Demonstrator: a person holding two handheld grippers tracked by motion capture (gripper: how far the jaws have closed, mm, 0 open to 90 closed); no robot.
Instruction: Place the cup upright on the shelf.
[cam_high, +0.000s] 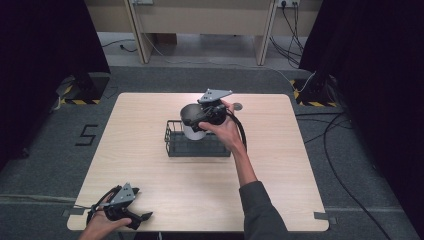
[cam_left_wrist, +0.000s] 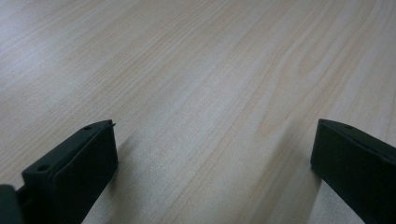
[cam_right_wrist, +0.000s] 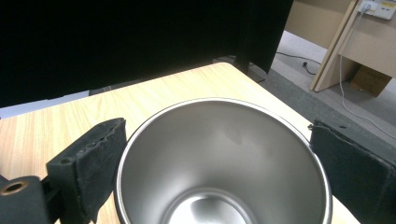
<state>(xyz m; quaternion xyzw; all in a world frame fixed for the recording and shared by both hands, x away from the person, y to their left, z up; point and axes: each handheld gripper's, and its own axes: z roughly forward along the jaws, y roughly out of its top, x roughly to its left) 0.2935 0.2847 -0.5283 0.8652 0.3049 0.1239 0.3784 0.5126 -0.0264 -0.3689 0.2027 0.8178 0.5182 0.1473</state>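
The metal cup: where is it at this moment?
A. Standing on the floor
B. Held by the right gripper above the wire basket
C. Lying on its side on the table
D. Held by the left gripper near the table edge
B: the right gripper grips the metal cup at its rim, over the wire basket, with a jaw on each side of the rim in the right gripper view.

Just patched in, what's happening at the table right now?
A person's right gripper has a steel cup between its jaws, one on each side of the rim, holding it over the black wire basket in the middle of the table. From the high view it is hard to tell whether the cup is inside the basket or just above it. The left gripper rests near the table's near left corner, jaws open, holding nothing.
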